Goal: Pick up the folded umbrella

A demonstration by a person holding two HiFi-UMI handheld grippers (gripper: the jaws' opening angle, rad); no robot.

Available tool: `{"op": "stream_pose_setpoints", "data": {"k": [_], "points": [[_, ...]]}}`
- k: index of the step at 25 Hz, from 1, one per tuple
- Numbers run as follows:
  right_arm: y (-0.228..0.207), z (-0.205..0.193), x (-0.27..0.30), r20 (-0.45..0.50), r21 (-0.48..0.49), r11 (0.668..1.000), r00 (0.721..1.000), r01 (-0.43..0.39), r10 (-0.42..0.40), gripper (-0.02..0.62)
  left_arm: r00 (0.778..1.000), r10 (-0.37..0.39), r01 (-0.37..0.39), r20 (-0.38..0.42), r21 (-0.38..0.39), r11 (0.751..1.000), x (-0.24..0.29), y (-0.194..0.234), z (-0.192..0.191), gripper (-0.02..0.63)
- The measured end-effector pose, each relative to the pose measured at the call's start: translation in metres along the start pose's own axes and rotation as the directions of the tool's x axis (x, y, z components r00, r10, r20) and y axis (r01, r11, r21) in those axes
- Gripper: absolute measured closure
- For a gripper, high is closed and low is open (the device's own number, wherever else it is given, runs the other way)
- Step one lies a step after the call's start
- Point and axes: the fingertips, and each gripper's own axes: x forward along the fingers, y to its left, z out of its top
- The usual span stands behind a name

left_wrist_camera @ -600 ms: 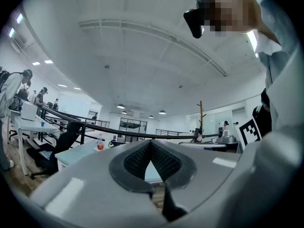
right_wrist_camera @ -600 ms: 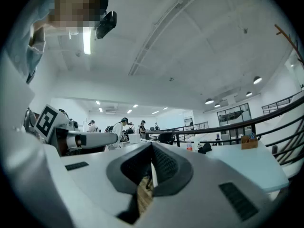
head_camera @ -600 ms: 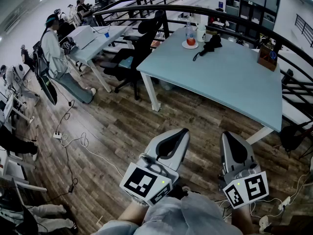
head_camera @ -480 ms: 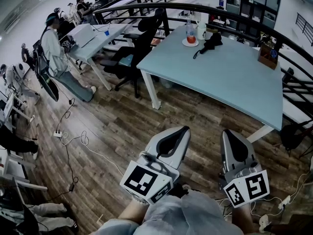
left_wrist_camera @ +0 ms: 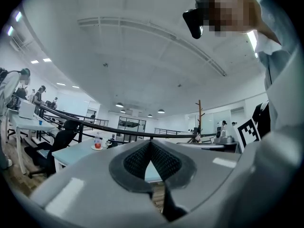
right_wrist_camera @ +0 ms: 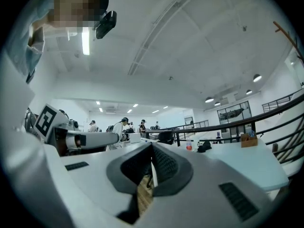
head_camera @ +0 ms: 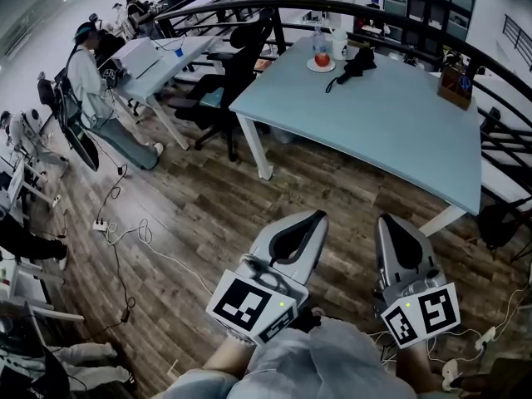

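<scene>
**A:** As you stand on the wood floor [head_camera: 199, 210] short of the table [head_camera: 374, 131], how are your 2 grippers?

**B:** My left gripper [head_camera: 318, 216] is clenched on nothing. Its 2 jaws meet at the tips, and only a bit of the table and floor shows through the gap beneath them. My right gripper [head_camera: 388, 220] is closed and empty too. Both point level toward the table, side by side, well short of its near edge.

**A:** And the folded umbrella?

**B:** The umbrella [head_camera: 355, 65] is black and lies on the far part of the table, with its strap trailing toward the table's left edge. Both grippers are well apart from it, with most of the tabletop between.

**A:** What else is around the table?

**B:** Just left of the umbrella, a plate [head_camera: 320, 67] holds 1 bottle [head_camera: 320, 50] with a red lower part, and a white cup [head_camera: 338, 45] stands just beside the bottle. A brown box [head_camera: 454, 83] stands at the table's far right. A black office chair [head_camera: 237, 69] stands off the table's left end, and a curved dark railing [head_camera: 274, 5] runs behind the table's far edge.
</scene>
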Motion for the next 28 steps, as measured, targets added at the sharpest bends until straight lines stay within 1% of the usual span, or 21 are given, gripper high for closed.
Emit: {"op": "stream_pose_setpoints", "data": {"k": [7,14,21,28], "points": [[-0.005,-0.005,-0.008,-0.016,0.009,1.000,1.000,-0.010,0.010,0.595,1.000,0.008,-0.008,0.000,0.003,1.000,0.001,-0.008,-0.001,0.601],[-0.011,-0.009,-0.001,-0.022,0.014,1.000,1.000,0.003,-0.003,0.595,1.000,0.003,-0.003,0.004,0.002,1.000,0.009,0.001,-0.001,0.601],[-0.026,-0.014,0.022,-0.028,0.015,1.000,0.999,0.017,-0.017,0.595,1.000,-0.012,0.012,0.003,-0.006,1.000,0.033,0.021,-0.004,0.601],[-0.053,-0.014,0.070,-0.042,0.018,0.999,0.999,0.031,-0.031,0.595,0.999,-0.035,0.035,-0.005,-0.016,0.999,0.075,0.059,-0.003,0.601]]}}
